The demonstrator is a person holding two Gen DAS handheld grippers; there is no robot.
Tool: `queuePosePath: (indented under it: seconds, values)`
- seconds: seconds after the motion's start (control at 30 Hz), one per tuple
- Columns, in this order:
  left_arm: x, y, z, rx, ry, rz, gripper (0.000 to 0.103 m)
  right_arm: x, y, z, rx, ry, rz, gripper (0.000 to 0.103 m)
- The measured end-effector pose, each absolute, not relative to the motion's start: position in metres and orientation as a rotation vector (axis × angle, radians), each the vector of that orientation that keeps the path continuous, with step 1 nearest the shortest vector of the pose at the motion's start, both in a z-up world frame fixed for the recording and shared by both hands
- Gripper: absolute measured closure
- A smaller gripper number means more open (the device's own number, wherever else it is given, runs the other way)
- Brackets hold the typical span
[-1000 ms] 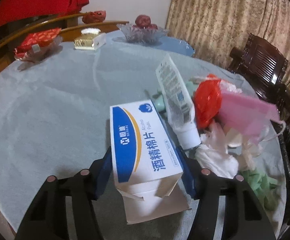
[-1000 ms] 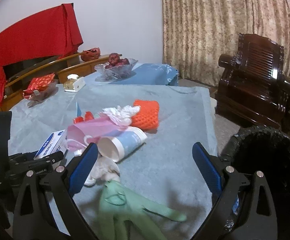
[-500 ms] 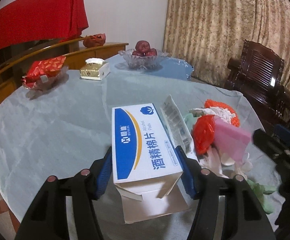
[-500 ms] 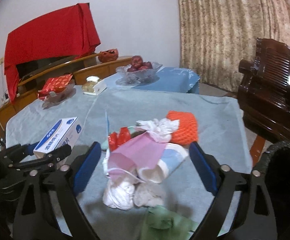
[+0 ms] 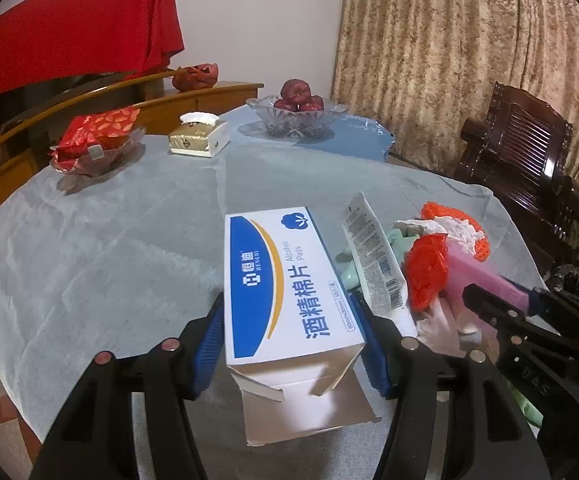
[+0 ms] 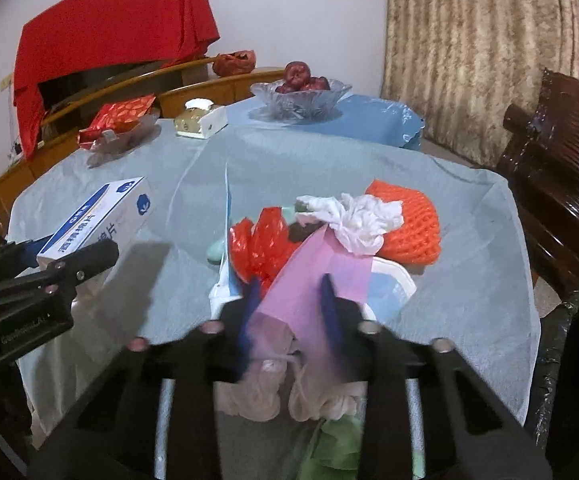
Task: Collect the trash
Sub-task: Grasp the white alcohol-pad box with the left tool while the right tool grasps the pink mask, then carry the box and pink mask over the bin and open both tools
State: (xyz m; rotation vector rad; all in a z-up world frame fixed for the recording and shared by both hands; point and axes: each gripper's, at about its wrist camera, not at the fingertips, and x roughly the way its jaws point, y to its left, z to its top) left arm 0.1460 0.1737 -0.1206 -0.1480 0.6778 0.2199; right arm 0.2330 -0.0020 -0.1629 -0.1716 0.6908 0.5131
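My left gripper (image 5: 293, 336) is shut on a blue and white alcohol pads box (image 5: 289, 280) and holds it above the table; the box also shows in the right wrist view (image 6: 97, 220). My right gripper (image 6: 289, 308) has its jaws closed in on a pink paper bag (image 6: 313, 280) in the trash pile. The pile holds a red plastic bag (image 6: 257, 248), white crumpled tissue (image 6: 353, 216), an orange foam net (image 6: 409, 228), a white tube (image 5: 373, 264) and green gloves (image 6: 337, 448).
A round table with a grey cloth (image 5: 109, 232) holds a glass fruit bowl (image 5: 297, 116), a tissue box (image 5: 197, 140) and a red snack dish (image 5: 97, 144). A black-lined trash bin (image 6: 577, 360) stands at the right, beside a dark wooden chair (image 5: 529, 152).
My right gripper moved forward into the pile and closed on the pink bag. My left gripper lifted the box a little higher.
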Motion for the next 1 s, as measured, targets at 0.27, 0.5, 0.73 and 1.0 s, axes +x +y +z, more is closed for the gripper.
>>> queuePosePath:
  seconds: [0.27,0.5,0.73,1.0]
  values:
    - [0.142,0.165,-0.111,-0.145,0.66,0.19,0.049,0.215,-0.014,-0.136,-0.139,0.639,0.569,0.102]
    - [0.137,0.151,-0.1,-0.143,0.641,0.148,0.049,0.197,-0.038,-0.105,-0.077,0.599,0.61,0.102]
    - [0.121,0.137,-0.079,-0.143,0.596,0.118,0.049,0.167,-0.064,-0.072,-0.04,0.524,0.634,0.102]
    - [0.113,0.107,-0.053,-0.121,0.555,0.053,0.049,0.146,-0.106,-0.045,-0.011,0.456,0.575,0.102]
